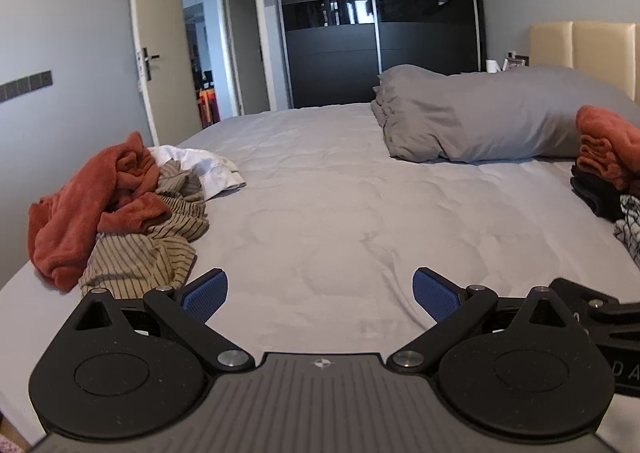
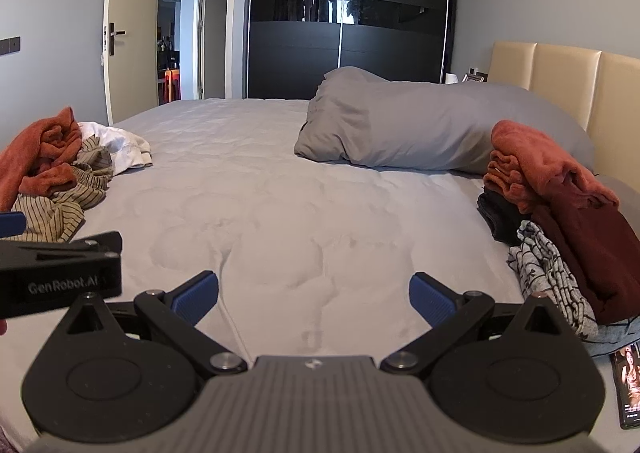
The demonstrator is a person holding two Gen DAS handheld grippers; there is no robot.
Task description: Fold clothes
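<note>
A heap of unfolded clothes (image 1: 116, 209) lies on the left of the grey bed (image 1: 320, 197): an orange fleece, a beige striped garment and a white one. The right wrist view shows the same heap (image 2: 60, 173) at its left edge. A stack of folded clothes (image 2: 560, 221), orange on top, then dark red, black and a patterned grey piece, sits at the right; the stack (image 1: 612, 169) also shows at the left wrist view's right edge. My left gripper (image 1: 320, 295) hovers open over bare sheet, just right of the heap. My right gripper (image 2: 314, 297) is open over bare sheet, holding nothing.
Grey pillows (image 2: 420, 125) lie against a cream headboard (image 2: 560, 73) at the back right. A phone (image 2: 630, 385) rests on the bed beside the folded stack. Behind the bed stand a dark wardrobe (image 1: 360, 33) and an open door (image 1: 160, 37).
</note>
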